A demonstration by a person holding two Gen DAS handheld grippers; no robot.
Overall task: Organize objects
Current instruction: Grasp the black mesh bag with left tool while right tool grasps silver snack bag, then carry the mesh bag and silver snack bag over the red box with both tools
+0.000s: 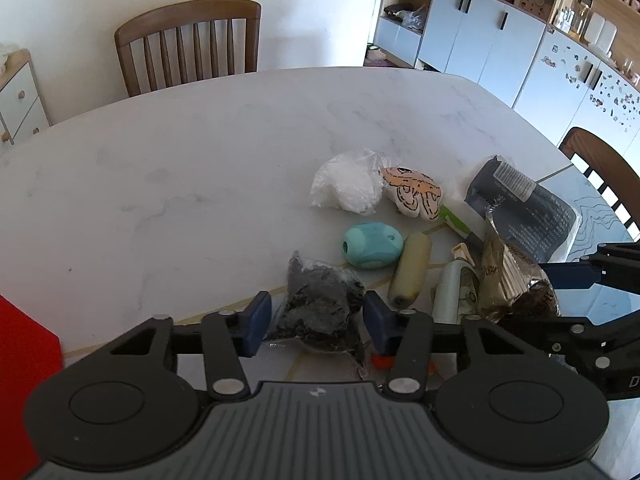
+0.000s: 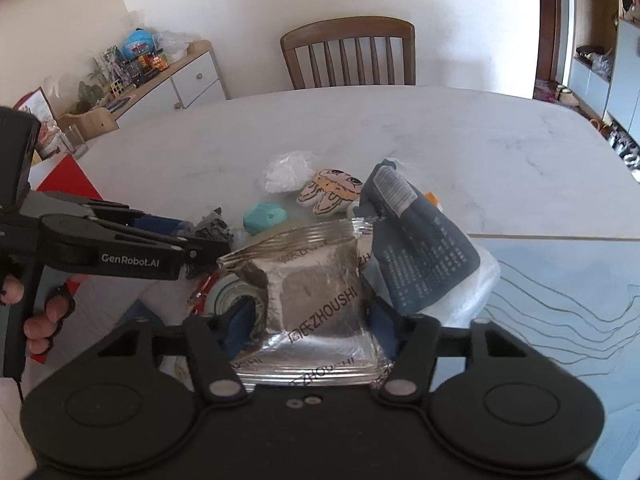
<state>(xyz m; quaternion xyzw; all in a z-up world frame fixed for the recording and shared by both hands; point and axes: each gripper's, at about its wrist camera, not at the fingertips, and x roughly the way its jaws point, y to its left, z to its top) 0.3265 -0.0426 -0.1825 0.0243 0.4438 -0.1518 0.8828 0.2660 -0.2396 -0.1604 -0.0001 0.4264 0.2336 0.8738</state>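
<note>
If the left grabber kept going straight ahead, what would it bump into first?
Probably the dark crinkly bag, already sitting between the left gripper fingers. Beyond it lies the teal oval thing.

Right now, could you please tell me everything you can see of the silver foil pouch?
The foil pouch is shiny, crinkled silver with ribbed sealed ends and "ZHOUSHI" in dark letters. It sits between the right gripper fingers, pads at its sides, far end towards the table. A dark blue packet overlaps its right edge.

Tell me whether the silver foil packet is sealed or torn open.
Sealed, apparently: the silver foil packet shows intact crimped edges top and bottom; right gripper straddles it, hiding its sides.
</note>
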